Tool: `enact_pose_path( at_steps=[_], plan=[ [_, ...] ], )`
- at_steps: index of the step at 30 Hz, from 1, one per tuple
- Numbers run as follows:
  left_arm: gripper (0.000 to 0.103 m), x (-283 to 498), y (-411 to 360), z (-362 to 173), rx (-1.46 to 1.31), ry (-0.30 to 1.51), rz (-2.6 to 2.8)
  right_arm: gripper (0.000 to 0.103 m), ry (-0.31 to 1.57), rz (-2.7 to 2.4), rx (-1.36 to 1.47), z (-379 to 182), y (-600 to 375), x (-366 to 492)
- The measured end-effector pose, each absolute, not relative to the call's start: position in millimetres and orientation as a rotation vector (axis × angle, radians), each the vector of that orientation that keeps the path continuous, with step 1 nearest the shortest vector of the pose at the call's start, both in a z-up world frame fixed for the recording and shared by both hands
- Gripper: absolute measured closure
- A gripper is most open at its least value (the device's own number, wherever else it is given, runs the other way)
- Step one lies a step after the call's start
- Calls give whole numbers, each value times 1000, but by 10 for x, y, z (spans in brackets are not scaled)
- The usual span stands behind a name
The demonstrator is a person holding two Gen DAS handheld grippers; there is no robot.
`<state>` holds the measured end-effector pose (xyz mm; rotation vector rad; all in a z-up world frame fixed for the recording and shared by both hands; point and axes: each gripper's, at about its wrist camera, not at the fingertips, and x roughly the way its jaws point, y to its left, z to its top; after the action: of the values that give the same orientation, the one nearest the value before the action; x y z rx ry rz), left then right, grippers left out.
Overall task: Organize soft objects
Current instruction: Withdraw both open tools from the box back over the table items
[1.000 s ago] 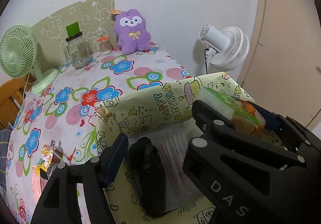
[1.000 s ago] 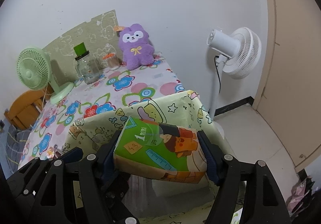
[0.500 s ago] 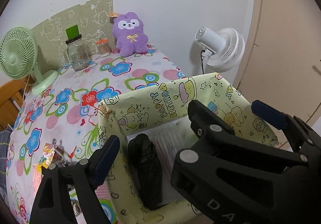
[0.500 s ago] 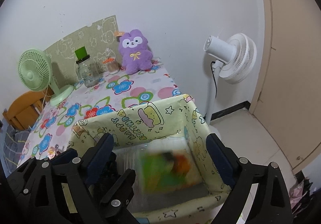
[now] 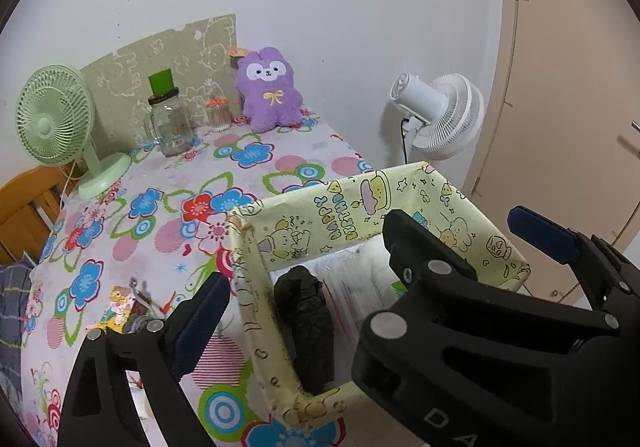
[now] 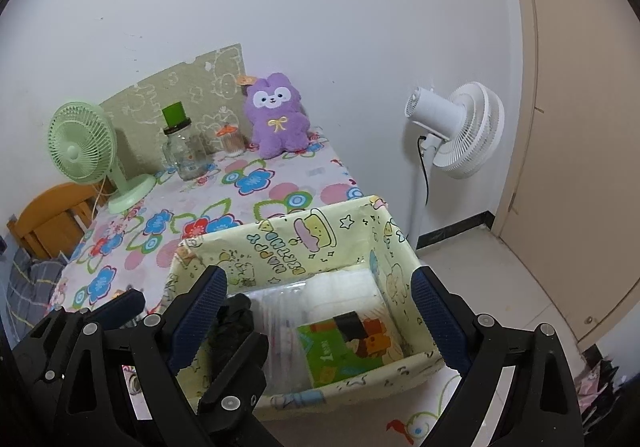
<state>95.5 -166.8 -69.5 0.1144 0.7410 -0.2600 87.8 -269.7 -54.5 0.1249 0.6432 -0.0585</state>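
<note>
A pale yellow cartoon-print box [image 6: 304, 243] [image 5: 320, 215] stands at the table's near right corner. In it lie a green and orange tissue pack [image 6: 348, 347], a clear plastic-wrapped white pack [image 6: 340, 291] and a black bundle [image 5: 306, 323] [image 6: 234, 321]. My right gripper [image 6: 320, 311] is open and empty above the box. My left gripper [image 5: 296, 283] is open and empty over the box's left wall; its right finger hides part of the box. A purple plush toy [image 5: 268, 91] [image 6: 278, 119] sits at the table's far end.
The flowered tablecloth [image 5: 168, 207] carries a green desk fan [image 5: 60, 123], a glass jar with a green lid [image 5: 170, 123] and a small toothpick jar [image 5: 218, 113]. A white standing fan [image 6: 460, 131] is to the right, by a door. A wooden chair [image 6: 48, 219] is at left.
My right gripper opened and let go of the green tissue pack, which dropped into the box. Both grippers have pulled back and up from the box.
</note>
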Motion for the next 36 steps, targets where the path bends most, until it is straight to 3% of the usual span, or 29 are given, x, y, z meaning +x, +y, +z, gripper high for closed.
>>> enact_pose_path(
  at_steps=[36],
  plan=[
    [0,380,-883,-349,71,603,-188,7,592,13,47,-180,-1868,331]
  ],
)
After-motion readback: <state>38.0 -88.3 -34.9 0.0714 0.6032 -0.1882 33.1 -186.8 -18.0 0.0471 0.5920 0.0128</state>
